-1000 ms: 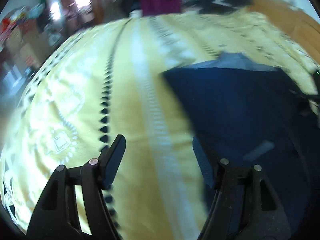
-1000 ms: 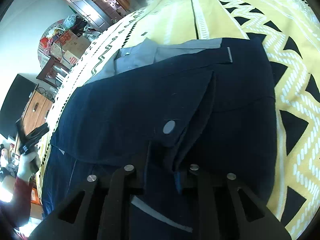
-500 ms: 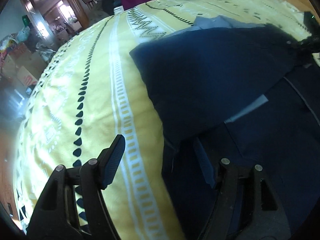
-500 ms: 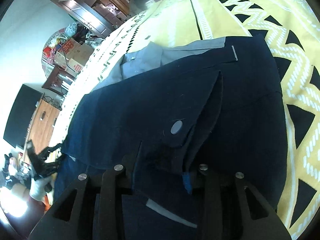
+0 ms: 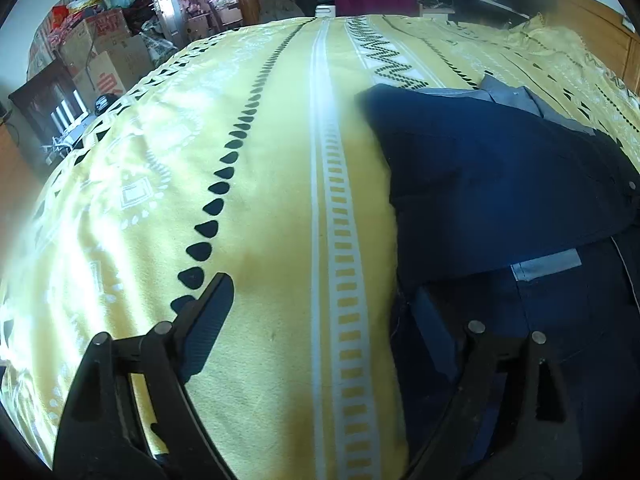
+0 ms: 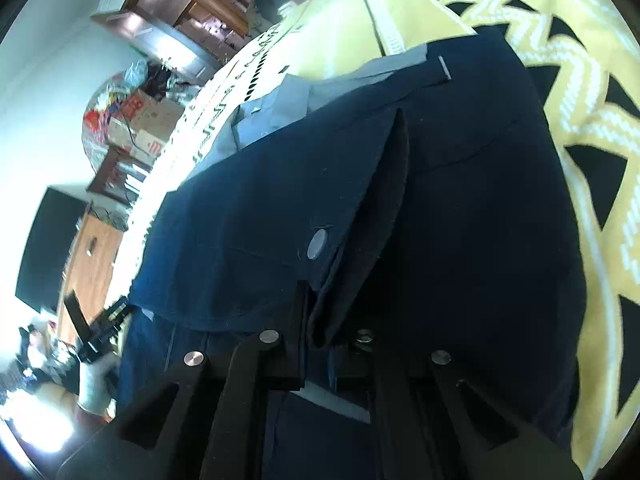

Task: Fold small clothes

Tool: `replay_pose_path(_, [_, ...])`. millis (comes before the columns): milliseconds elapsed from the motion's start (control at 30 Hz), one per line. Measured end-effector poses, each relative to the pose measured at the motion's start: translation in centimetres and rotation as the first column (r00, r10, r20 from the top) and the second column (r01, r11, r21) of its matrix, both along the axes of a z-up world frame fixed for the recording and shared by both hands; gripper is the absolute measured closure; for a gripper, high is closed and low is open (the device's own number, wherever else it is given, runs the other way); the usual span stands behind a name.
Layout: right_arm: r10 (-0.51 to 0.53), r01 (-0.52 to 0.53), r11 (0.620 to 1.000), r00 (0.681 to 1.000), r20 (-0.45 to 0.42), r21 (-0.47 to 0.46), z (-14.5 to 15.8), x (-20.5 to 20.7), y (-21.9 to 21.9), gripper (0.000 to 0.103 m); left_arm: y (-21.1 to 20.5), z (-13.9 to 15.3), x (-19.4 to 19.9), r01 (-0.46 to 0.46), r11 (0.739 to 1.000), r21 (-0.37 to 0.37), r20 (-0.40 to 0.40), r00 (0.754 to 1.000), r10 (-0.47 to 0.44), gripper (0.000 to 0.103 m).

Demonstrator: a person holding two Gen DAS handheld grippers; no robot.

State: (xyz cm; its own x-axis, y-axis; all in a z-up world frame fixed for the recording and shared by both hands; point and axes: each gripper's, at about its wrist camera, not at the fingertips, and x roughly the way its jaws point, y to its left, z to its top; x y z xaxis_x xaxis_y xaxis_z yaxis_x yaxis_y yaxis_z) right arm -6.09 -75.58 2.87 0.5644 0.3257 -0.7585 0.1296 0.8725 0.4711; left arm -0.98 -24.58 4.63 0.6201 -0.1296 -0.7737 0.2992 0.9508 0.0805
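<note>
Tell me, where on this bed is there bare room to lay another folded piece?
The widest free patch is the yellow bedspread left of the navy garment, between its edge and the bed's left side. A narrower strip runs along the garment's other side. It is crowded where the right gripper pinches the cloth; the left gripper stands open at its edge.

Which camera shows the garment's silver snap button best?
Right wrist view: the silver snap button sits central on the navy garment, large and unobstructed. Left wrist view shows mostly garment edge; only a tiny stud near the frame's right edge.
</note>
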Motion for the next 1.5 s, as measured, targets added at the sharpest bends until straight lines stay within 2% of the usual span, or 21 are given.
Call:
replay_pose_path(133, [0.059, -0.059, 0.998, 0.998, -0.036, 0.013, 0.1, -0.9, 0.3, 0.088, 0.2, -0.1, 0.1, -0.012, 1.0, 0.001, -0.028, 1.0, 0.012, 0.014])
replay_pose_path(233, [0.112, -0.117, 0.988, 0.992, -0.06, -0.102, 2.1, -2.3, 1.9, 0.06, 0.7, 0.2, -0.4, -0.024, 1.0, 0.003, -0.031, 0.999, 0.024, 0.011])
replay_pose_path(367, [0.203, -0.198, 0.937, 0.979, -0.014, -0.288, 6.5, -4.0, 6.2, 0.059, 0.7, 0.0, -0.6, -0.028, 1.0, 0.002, -0.021, 0.999, 0.028, 0.01])
replay_pose_path(400, [0.217, -0.201, 0.933, 0.976, 0.02, -0.298, 7.5, -4.1, 7.4, 0.059, 1.0, 0.1, -0.5, -0.033, 0.999, -0.014, -0.024, 0.999, 0.032, 0.01])
replay_pose_path(467, [0.256, -0.229, 0.94, 0.963, 0.083, -0.253, 8.6, -3.4, 9.8, 0.059, 1.5, 0.1, -0.5, -0.053, 0.998, -0.032, -0.025, 0.998, 0.052, 0.01])
replay_pose_path(567, [0.392, -0.367, 0.913, 0.909, 0.14, -0.177, 8.1, 0.8, 16.0, 0.065, 2.3, 0.2, -0.4, -0.08, 0.994, -0.072, -0.036, 0.996, 0.078, 0.011])
replay_pose_path(633, [0.509, -0.486, 0.858, 0.849, 0.142, -0.167, 6.6, 5.7, 21.8, 0.077, 2.5, 0.2, -0.5, -0.076, 0.992, -0.1, -0.047, 0.996, 0.072, 0.012])
replay_pose_path(667, [0.539, -0.518, 0.84, 0.83, 0.142, -0.164, 6.2, 7.1, 23.5, 0.081, 2.7, 0.4, -0.7, -0.069, 0.99, -0.12, -0.05, 0.997, 0.064, 0.012])
replay_pose_path(700, [0.579, -0.561, 0.814, 0.804, 0.132, -0.154, 5.4, 9.5, 26.0, 0.083, 2.9, 0.7, -1.0, -0.06, 0.987, -0.151, -0.049, 0.997, 0.054, 0.012])
replay_pose_path(833, [0.68, -0.672, 0.73, 0.733, 0.022, -0.125, 1.0, 16.1, 32.8, 0.083, 4.7, 1.1, -1.9, -0.073, 0.959, -0.273, -0.059, 0.997, 0.059, 0.012])
replay_pose_path(900, [0.748, -0.753, 0.654, 0.658, -0.087, -0.075, -3.4, 17.5, 36.9, 0.082, 5.2, 0.7, -1.7, -0.083, 0.948, -0.306, -0.068, 0.996, 0.065, 0.012])
replay_pose_path(967, [0.772, -0.776, 0.622, 0.63, -0.084, -0.106, -5.1, 17.5, 39.1, 0.081, 5.1, 0.4, -1.4, -0.085, 0.946, -0.314, -0.078, 0.995, 0.063, 0.012])
replay_pose_path(1033, [0.759, -0.76, 0.645, 0.65, -0.043, -0.079, -5.1, 18.2, 39.6, 0.081, 5.0, 0.4, -1.5, -0.079, 0.944, -0.319, -0.072, 0.996, 0.059, 0.012])
replay_pose_path(1067, [0.749, -0.749, 0.661, 0.662, -0.025, -0.048, -5.0, 18.4, 39.5, 0.075, 5.0, 0.5, -1.7, -0.078, 0.942, -0.328, -0.065, 0.996, 0.059, 0.011])
replay_pose_path(1167, [0.757, -0.753, 0.653, 0.653, 0.028, -0.08, -2.8, 17.2, 38.8, 0.071, 5.7, 0.4, -1.6, -0.089, 0.928, -0.362, -0.072, 0.995, 0.068, 0.011])
replay_pose_path(1200, [0.746, -0.742, 0.665, 0.663, 0.063, -0.083, -1.5, 17.0, 37.7, 0.071, 5.9, 0.2, -1.5, -0.093, 0.922, -0.377, -0.08, 0.995, 0.067, 0.011])
replay_pose_path(1267, [0.708, -0.698, 0.706, 0.702, 0.081, -0.118, -0.4, 17.5, 35.6, 0.07, 6.1, -0.1, -1.2, -0.099, 0.915, -0.39, -0.1, 0.993, 0.065, 0.01])
replay_pose_path(1300, [0.678, -0.664, 0.732, 0.732, 0.067, -0.153, -0.4, 18.1, 34.4, 0.068, 6.0, -0.2, -1.1, -0.101, 0.917, -0.387, -0.106, 0.992, 0.065, 0.01])
replay_pose_path(1367, [0.652, -0.641, 0.748, 0.758, 0.011, -0.172, -1.4, 20.1, 33.8, 0.068, 5.5, -0.3, -1.0, -0.096, 0.925, -0.367, -0.108, 0.992, 0.06, 0.007])
replay_pose_path(1433, [0.674, -0.672, 0.718, 0.736, -0.06, -0.181, -3.5, 22.2, 35.5, 0.068, 5.1, -0.3, -1.0, -0.093, 0.934, -0.345, -0.114, 0.992, 0.056, 0.005])
replay_pose_path(1500, [0.691, -0.687, 0.696, 0.72, -0.067, -0.211, -4.4, 24.5, 37.5, 0.07, 5.0, -0.4, -0.7, -0.089, 0.937, -0.338, -0.128, 0.991, 0.049, 0.001])
